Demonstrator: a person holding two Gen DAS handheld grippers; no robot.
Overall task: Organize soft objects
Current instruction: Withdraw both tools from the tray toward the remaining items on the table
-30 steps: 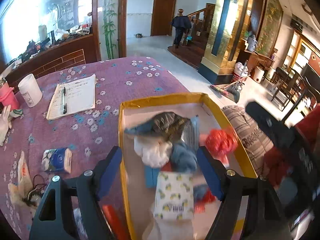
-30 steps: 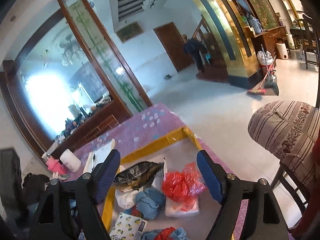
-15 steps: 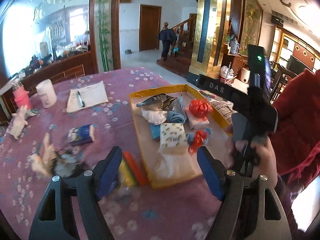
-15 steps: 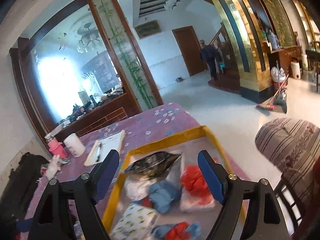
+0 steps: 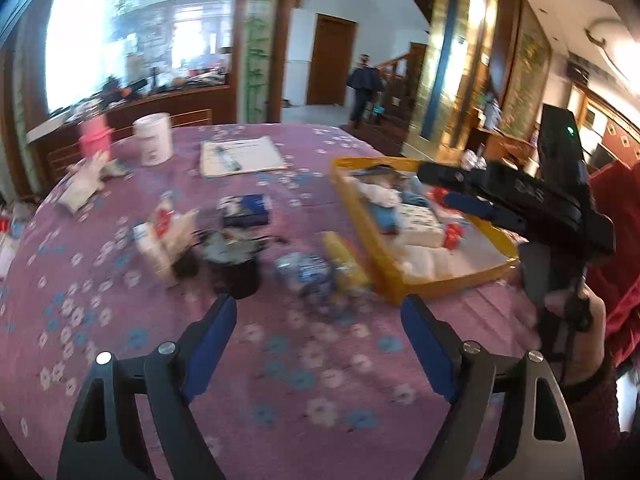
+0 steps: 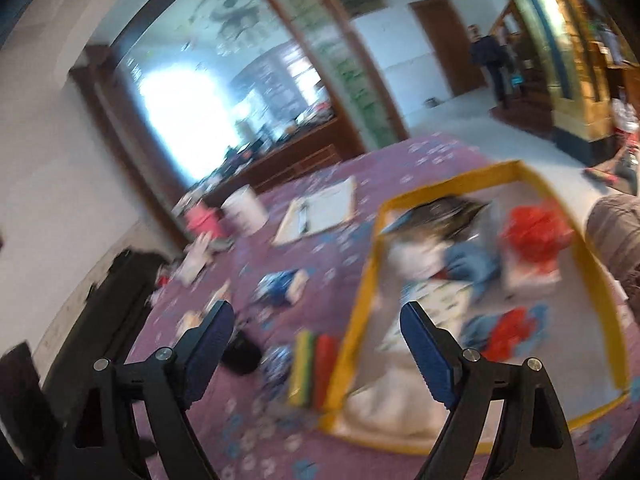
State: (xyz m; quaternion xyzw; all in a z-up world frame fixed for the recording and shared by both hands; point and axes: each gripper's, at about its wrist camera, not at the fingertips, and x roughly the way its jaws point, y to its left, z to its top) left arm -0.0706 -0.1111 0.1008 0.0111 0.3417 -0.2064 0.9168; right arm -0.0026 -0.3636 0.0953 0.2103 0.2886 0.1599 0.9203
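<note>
We hold our left gripper (image 5: 316, 334) and right gripper (image 6: 318, 338) with jaws opening and nothing between them, the yellow tray (image 5: 362, 236) of soft things ahead of both, right of the left jaws.

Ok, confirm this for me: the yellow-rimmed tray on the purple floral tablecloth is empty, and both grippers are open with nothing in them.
Not quite: the yellow-rimmed tray is not empty; it holds a pile of soft items, red and blue ones among them, as the right wrist view shows. The rest stands: it sits on the purple floral tablecloth, and the left gripper and right gripper hold nothing, jaws opening.
</note>
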